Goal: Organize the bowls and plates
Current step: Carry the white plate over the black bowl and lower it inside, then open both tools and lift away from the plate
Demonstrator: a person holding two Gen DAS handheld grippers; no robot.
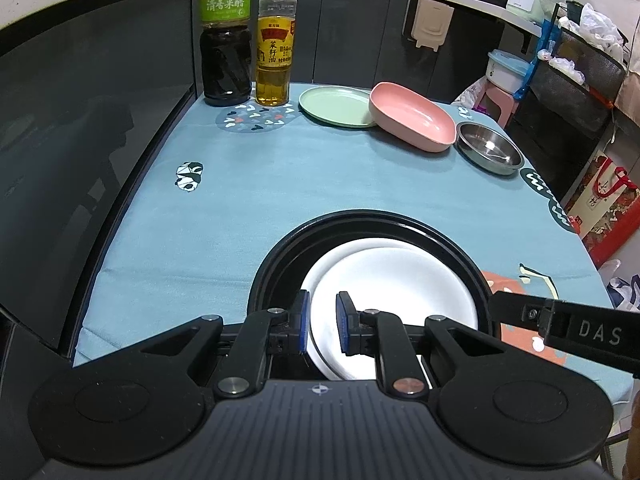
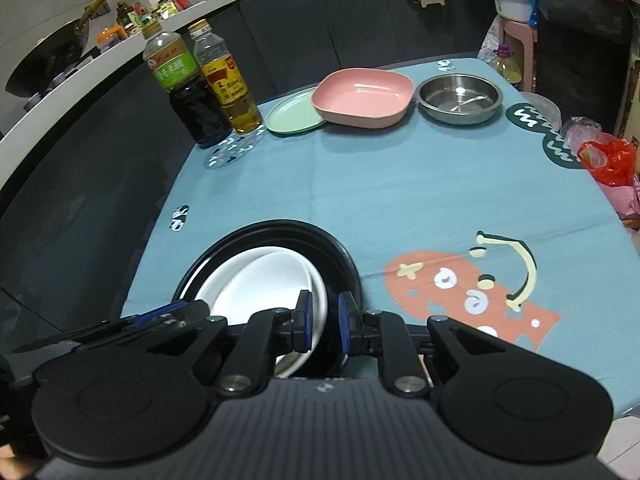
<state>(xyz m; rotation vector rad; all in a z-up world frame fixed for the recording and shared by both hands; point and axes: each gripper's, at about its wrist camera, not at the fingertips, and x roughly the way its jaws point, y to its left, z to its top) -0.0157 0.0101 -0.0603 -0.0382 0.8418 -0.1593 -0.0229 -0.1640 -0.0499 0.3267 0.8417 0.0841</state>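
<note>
A black plate (image 1: 360, 216) (image 2: 280, 225) lies on the blue cloth close to me, with two white plates (image 1: 400, 280) (image 2: 272, 280) stacked slightly askew inside it. My left gripper (image 1: 323, 322) (image 2: 182, 308) hovers at its near left rim, pads almost together, nothing visibly clamped. At the near right rim my right gripper (image 2: 323, 322) (image 1: 496, 306) stands just as narrow. Along the far edge sit a green plate (image 1: 332, 106) (image 2: 292, 116), a pink dish (image 1: 412, 120) (image 2: 362, 96) overlapping it, and a steel bowl (image 1: 490, 150) (image 2: 458, 96).
A dark vinegar bottle (image 1: 226, 40) and an oil bottle (image 1: 276, 44) stand at the far left corner. Dark cabinets run along the table's left side. A red bag (image 2: 608, 160) sits past the right edge. Bare cloth (image 2: 400, 184) stretches between the near stack and the far dishes.
</note>
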